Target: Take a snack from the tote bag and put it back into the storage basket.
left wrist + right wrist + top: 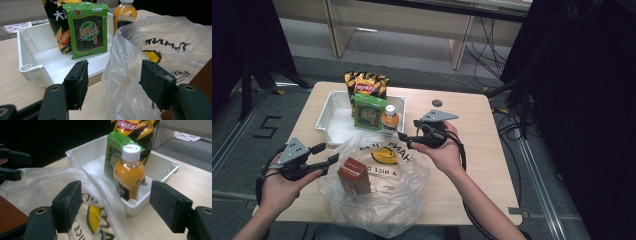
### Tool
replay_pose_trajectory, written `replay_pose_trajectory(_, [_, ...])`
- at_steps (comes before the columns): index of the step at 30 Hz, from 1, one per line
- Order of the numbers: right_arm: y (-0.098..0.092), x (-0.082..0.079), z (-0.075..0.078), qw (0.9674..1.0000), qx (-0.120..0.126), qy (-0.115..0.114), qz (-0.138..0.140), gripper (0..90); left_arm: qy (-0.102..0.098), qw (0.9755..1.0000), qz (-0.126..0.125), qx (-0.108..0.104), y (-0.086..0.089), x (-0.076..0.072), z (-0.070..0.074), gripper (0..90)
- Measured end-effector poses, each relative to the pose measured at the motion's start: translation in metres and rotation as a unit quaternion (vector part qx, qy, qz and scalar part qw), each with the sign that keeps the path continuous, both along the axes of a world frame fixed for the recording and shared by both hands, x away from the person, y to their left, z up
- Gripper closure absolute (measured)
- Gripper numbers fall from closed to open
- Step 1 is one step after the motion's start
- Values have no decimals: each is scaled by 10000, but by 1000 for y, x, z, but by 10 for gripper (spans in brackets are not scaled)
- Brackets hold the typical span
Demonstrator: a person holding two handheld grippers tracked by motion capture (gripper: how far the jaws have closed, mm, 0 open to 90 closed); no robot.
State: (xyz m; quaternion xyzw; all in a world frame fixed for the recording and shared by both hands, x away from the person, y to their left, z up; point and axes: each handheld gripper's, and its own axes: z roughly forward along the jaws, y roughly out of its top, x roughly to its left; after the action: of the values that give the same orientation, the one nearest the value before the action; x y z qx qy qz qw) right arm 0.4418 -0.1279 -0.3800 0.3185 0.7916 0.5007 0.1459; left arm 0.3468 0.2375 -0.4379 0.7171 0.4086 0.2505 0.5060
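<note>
Jaws on the right gripper [116, 206] are spread around the orange bottle [129, 173] in the tray's [326, 119] near right corner, left gripper [113, 83] loosely holds the bag's [377, 185] rim, so next: close, lift, bag it.

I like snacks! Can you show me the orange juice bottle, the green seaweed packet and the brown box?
orange juice bottle [129, 173], right gripper view, on its orange body.
green seaweed packet [88, 31], left gripper view, on its front label.
brown box [354, 176], high view, on its front face.
</note>
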Motion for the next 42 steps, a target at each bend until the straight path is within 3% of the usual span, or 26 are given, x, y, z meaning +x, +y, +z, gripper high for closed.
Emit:
replay_pose_trajectory(8, [-19, -14, -4, 9996, 272, 65, 69, 339, -7, 10000, 27, -9, 1, -1, 2, 390])
replay_pose_trajectory(14, [-38, -24, -7, 9992, 376, 91, -95, 342, -45, 9999, 22, -105, 0, 0, 4, 387])
replay_pose_trajectory(15, [-41, -24, -8, 9991, 407, 0, -70, 342, -40, 10000, 50, -72, 0, 0, 4, 387])
replay_pose_trajectory(16, [-44, -26, -8, 9989, 434, 90, -125, 343, -41, 9999, 56, -93, 0, 0, 4, 386])
replay_pose_trajectory(17, [-48, -26, -9, 9993, 359, -8, -107, 346, -38, 9999, 55, -98, 0, 0, 4, 386])
replay_pose_trajectory(18, [-50, -29, -9, 9987, 459, 118, -172, 350, -37, 9999, 55, -96, 1, 0, 4, 386])
replay_pose_trajectory(19, [-54, -29, -10, 9990, 415, 70, -166, 359, -36, 9999, 57, -92, 1, 0, 4, 386])
replay_pose_trajectory(27, [-69, -40, -10, 9985, 419, -22, -362, 572, -98, 9999, 69, -123, 2, -8, 5, 386])
replay_pose_trajectory(28, [-72, -40, -9, 9985, 321, -183, -400, 598, -100, 9998, 67, -134, 2, -8, 5, 387])
replay_pose_trajectory(29, [-73, -42, -8, 9984, 321, -119, -449, 613, -111, 9998, 97, -107, 3, -9, 6, 387])
replay_pose_trajectory(30, [-73, -41, -9, 9982, 330, -201, -461, 638, -128, 9997, 107, -155, 3, -10, 6, 386])
replay_pose_trajectory(31, [-77, -40, -9, 9977, 193, -392, -509, 665, -121, 9997, 114, -154, 3, -10, 6, 386])
replay_pose_trajectory(32, [-78, -41, -9, 9972, 191, -351, -632, 686, -116, 9998, 111, -152, 3, -11, 5, 387])
replay_pose_trajectory(35, [-83, -39, -13, 9972, 67, -337, -657, 710, -97, 9998, 128, -123, 3, -12, 5, 387])
replay_pose_trajectory(42, [-90, -38, -18, 9968, 238, -296, -704, 782, -48, 9997, 103, -225, 2, -13, 7, 388])
